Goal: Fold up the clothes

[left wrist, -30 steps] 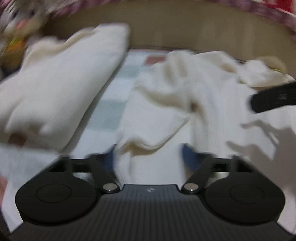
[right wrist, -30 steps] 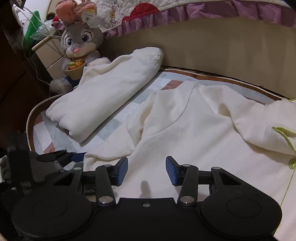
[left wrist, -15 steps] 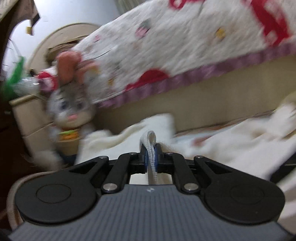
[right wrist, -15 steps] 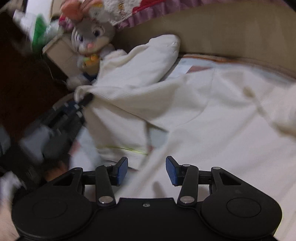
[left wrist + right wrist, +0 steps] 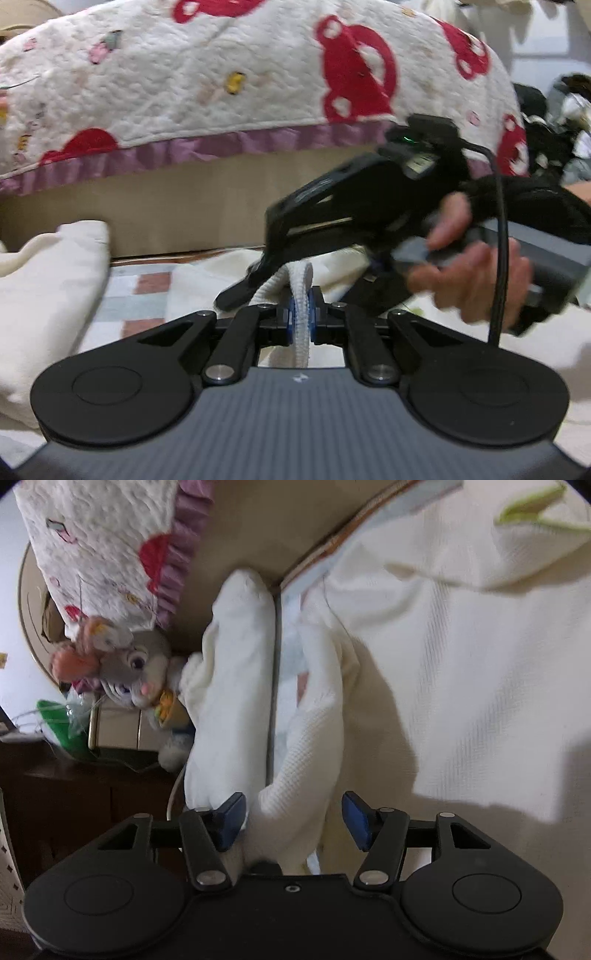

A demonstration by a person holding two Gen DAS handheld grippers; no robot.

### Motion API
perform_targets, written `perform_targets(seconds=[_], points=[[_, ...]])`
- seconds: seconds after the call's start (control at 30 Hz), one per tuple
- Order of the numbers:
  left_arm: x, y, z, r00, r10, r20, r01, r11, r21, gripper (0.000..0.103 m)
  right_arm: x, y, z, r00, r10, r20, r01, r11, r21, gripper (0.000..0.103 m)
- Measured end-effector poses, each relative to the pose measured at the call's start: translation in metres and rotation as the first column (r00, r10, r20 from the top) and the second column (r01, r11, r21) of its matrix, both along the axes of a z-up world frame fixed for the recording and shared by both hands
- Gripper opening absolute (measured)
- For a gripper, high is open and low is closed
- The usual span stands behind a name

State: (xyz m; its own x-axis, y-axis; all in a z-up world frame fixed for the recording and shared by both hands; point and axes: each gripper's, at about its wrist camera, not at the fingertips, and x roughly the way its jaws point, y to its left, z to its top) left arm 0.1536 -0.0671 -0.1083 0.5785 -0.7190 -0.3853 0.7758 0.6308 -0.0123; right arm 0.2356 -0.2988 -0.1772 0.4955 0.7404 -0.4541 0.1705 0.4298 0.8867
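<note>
A cream waffle-knit garment [image 5: 461, 657] lies spread on the bed. My left gripper [image 5: 302, 319] is shut on a ribbed cuff of the garment [image 5: 301, 295] and holds it lifted. My right gripper [image 5: 293, 821] is open, rolled sideways, with the garment's sleeve [image 5: 310, 760] hanging between its blue pads [image 5: 231, 818], not pinched. In the left wrist view the right gripper's body and the hand holding it [image 5: 424, 229] are just beyond the cuff.
A folded cream cloth [image 5: 236, 686] lies to the left on the checked sheet [image 5: 122, 302]. A grey plush rabbit [image 5: 129, 664] sits by the bed's beige headboard [image 5: 166, 206], under a white quilt with red bears [image 5: 221, 74]. Dark wooden furniture [image 5: 74, 794] is at left.
My left gripper closed on the cuff and lifted it, swinging right. My right gripper rolled sideways and moved to the raised sleeve, which now lies between its open pads.
</note>
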Motion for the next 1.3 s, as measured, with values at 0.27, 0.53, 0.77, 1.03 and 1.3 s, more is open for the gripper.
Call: perform_targets(seconds=[0.27, 0.53, 0.77, 1.03, 1.3], points=[[0.007, 0.016, 0.008, 0.998, 0.057, 0.036, -0.062, 0.981, 0.182, 0.040, 0.004, -0.015, 0.010, 0.993, 0.059, 0.104, 0.010, 0.827, -0.563, 0.019], [0.073, 0.045, -0.027, 0.906, 0.257, -0.336, -0.217, 0.964, 0.153, 0.063, -0.035, -0.032, 0.002, 0.996, 0.031, 0.084, 0.034, 0.730, -0.683, 0.037], [0.078, 0.036, -0.061, 0.901, 0.326, -0.285, -0.236, 0.921, 0.310, 0.070, -0.054, -0.033, 0.004, 0.978, 0.152, 0.142, -0.010, 0.716, -0.698, 0.037], [0.059, 0.043, -0.020, 0.946, 0.293, -0.141, -0.241, 0.923, 0.301, 0.011, -0.069, -0.018, -0.002, 0.957, 0.263, 0.124, -0.067, 0.615, -0.786, 0.040], [0.081, 0.129, 0.030, 0.841, 0.541, -0.007, -0.523, 0.817, 0.243, 0.009, -0.093, -0.028, -0.005, 0.948, 0.276, 0.157, -0.051, 0.620, -0.783, 0.047]])
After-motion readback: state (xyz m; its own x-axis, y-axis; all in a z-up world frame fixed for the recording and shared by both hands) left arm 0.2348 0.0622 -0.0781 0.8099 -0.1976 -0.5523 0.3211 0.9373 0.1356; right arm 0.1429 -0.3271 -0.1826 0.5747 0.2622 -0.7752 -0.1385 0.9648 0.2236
